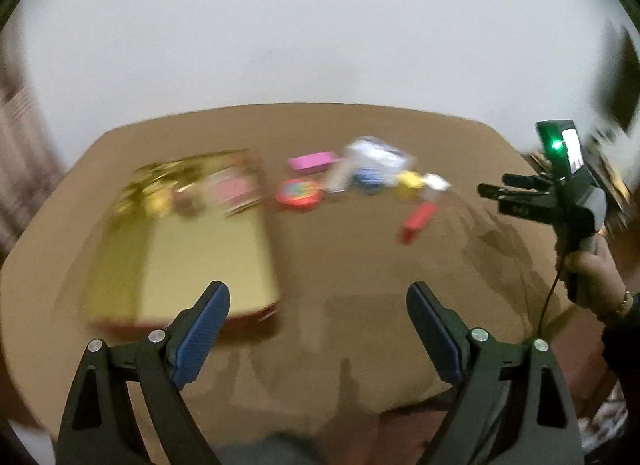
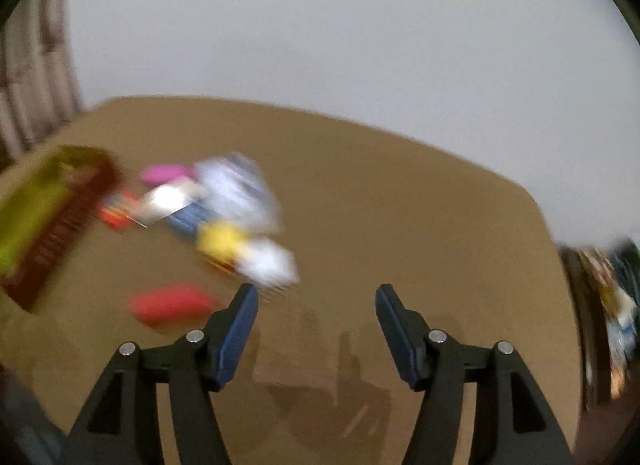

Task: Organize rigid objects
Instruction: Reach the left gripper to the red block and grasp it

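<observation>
Right wrist view: right gripper [image 2: 316, 305] fingers spread, empty; left gripper [image 1: 318, 305] likewise. Heavy blur risks misjudging the small red rectangular block [image 2: 172, 307] on the brown counter [image 2: 400, 205].

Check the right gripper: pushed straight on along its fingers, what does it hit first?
Probably bare brown tabletop. The open right gripper points past the blurred white packet, which lies just left of its line. Blur leaves depth unclear.
</observation>
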Demonstrator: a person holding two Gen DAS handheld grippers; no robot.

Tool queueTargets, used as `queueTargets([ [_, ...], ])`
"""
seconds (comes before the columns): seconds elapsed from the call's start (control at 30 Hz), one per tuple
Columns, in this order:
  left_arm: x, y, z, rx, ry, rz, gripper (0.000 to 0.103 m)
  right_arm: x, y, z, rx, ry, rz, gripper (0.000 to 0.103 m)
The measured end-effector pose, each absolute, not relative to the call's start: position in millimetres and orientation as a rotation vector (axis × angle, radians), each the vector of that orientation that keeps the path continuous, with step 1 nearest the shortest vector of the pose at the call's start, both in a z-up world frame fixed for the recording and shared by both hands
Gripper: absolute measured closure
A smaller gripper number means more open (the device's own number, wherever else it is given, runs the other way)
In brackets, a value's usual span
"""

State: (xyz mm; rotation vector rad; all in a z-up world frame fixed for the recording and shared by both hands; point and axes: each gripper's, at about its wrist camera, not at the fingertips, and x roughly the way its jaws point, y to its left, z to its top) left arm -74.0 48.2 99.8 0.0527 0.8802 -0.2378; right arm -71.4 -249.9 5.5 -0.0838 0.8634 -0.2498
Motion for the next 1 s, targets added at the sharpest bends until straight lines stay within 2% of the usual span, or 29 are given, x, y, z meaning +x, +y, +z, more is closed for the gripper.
queueTargets([
  [0.17, -25.7, -18.3, 80.1, 0.157, 0.86, -0.382, 0.015, -91.9, -293.8, -14.6, 0.021, 0.852, -0.291, 0.04],
  [0.37, 26.0, -59.2, 44.9, 0.233, 0.931, -0.426, 0.015, -93.0, -305.0, -29.8, 0.072, 0.834, -0.291, 0.04],
  [0.63, 48.6, -72.7, 20.5, 0.266, 0.99, -0.471, 0.016, -105.0, -306.4, -35.3, 0.116, 0.824, -0.262, 0.04],
  [1.0, 60.6, -81.9, 5.6, 0.307, 1.016, -0.518, 0.024, -112.8, -312.4, -30.6, 0.152, 0.819, -0.236, 0.039],
])
